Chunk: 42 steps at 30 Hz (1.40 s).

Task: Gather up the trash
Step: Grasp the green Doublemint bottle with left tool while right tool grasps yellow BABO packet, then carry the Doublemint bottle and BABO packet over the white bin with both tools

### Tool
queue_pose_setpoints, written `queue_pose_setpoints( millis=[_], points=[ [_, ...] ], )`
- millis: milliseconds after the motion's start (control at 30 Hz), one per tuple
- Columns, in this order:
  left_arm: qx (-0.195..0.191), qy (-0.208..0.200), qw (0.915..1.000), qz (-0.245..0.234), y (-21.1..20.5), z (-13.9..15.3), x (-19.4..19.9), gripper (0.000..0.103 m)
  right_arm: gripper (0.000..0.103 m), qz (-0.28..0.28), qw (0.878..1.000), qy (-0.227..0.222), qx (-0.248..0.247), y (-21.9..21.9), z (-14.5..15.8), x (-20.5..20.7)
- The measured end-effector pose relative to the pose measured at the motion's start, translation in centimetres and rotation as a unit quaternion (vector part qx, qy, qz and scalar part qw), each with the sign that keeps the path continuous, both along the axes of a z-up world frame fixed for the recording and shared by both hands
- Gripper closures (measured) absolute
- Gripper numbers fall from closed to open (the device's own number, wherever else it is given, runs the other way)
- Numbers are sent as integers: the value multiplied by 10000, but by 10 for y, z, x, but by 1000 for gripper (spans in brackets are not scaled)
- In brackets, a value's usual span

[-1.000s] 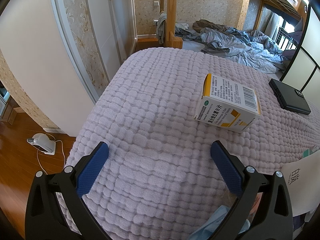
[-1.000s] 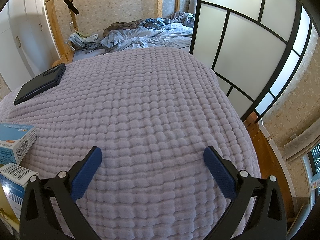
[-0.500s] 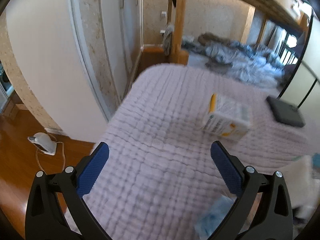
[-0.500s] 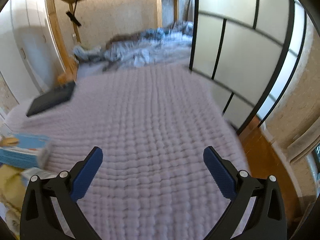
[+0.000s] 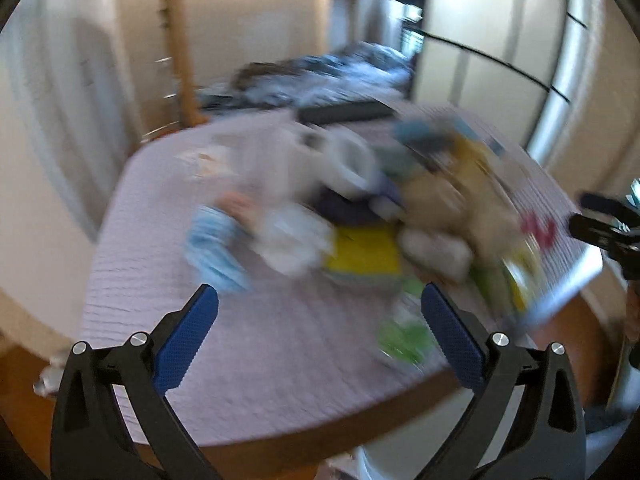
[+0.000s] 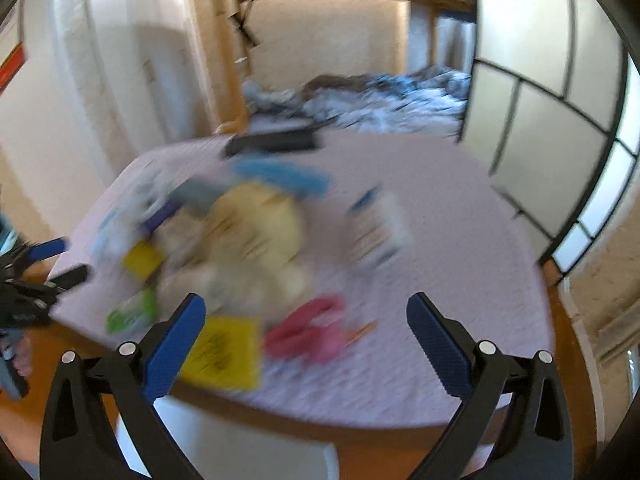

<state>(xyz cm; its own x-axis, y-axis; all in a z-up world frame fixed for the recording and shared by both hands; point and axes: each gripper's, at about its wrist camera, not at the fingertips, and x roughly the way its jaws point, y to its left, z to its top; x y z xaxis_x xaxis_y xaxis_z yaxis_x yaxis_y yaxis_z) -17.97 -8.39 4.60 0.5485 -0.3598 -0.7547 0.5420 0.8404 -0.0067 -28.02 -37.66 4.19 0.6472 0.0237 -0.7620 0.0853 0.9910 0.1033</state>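
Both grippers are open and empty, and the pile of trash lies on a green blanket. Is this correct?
Not quite: the blanket is pale lilac, as the right wrist view shows. The left gripper and right gripper are open and empty, and the trash pile lies on it.

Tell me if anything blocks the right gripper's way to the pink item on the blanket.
Nothing visible does. The right gripper is open and empty, and the pink item lies just ahead between its fingers on the blanket. A yellow packet lies beside it to the left, not across the path. The picture is blurred.
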Motion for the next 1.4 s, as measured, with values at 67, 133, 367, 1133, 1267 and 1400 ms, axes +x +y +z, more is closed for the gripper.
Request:
queue_pose_setpoints(
  millis=[67,133,367,1133,1267,1400],
  points=[
    [88,57,9998,-197,-12,-9,-6,1,6,128,9998,71,145,14,-8,-1],
    [63,74,9994,-326,-19,-13,-8,1,8,169,9997,140,96,28,-16,1],
    [183,174,9973,-685,-29,-28,-15,7,8,241,9992,332,-21,42,-32,12],
    [435,153,9940,-995,-56,-39,-31,51,24,424,9980,282,-374,63,-42,18],
    [418,163,9942,-979,-54,-39,-30,51,24,304,9983,341,-373,66,-48,17],
    [427,143,9940,-994,-53,-39,-31,51,26,433,9960,320,-717,79,-51,21]
  ],
)
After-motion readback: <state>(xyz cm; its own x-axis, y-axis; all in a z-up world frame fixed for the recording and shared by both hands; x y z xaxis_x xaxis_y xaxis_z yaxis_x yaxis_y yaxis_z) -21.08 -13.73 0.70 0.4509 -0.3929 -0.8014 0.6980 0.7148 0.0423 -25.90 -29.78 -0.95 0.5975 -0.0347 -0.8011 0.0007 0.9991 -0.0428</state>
